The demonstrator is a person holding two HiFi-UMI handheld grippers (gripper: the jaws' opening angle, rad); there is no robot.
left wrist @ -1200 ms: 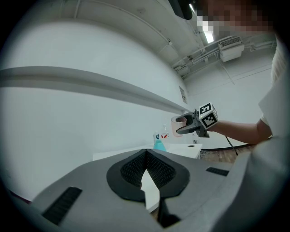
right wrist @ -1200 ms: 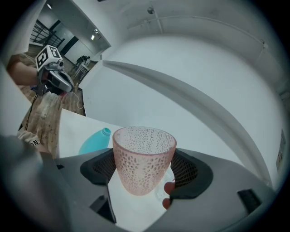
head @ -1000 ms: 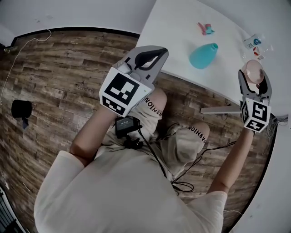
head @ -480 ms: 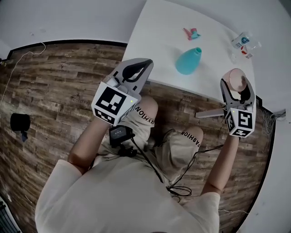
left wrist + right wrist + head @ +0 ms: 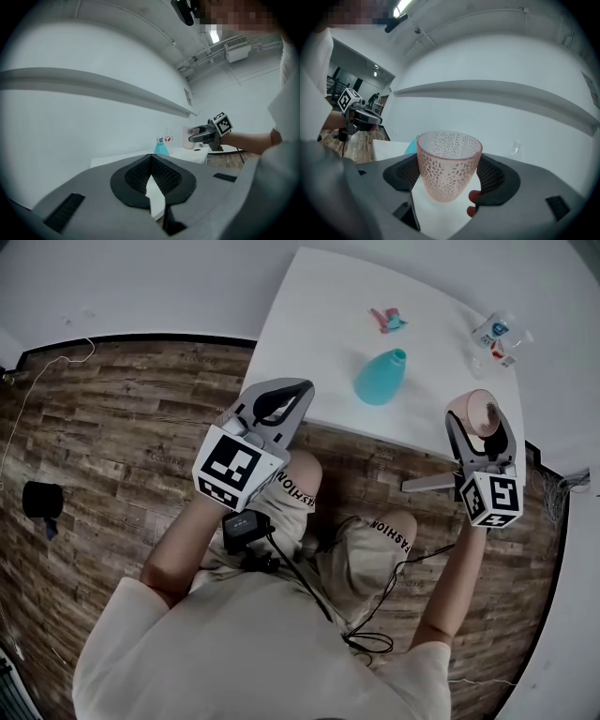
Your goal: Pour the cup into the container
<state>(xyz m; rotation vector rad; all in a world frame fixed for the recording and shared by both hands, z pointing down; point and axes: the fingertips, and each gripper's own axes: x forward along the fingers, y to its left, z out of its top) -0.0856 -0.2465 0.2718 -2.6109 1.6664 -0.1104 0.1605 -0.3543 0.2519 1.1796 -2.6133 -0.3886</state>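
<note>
A pink dimpled cup stands upright between the jaws of my right gripper, which is shut on it. In the head view the cup and right gripper hover at the near right edge of the white table. The teal flask-shaped container stands on the table to the cup's left; it also shows as the teal container in the left gripper view. My left gripper is off the table's near-left edge, shut on nothing. What the cup holds is hidden.
A small clear bottle stands at the table's far right. A small pink and teal object lies behind the container. Wooden floor lies left of the table. A cable crosses the person's lap.
The head view has shifted, so the table sits further left and lower in frame. Both grippers keep about the same places relative to the table; the cup stays held.
</note>
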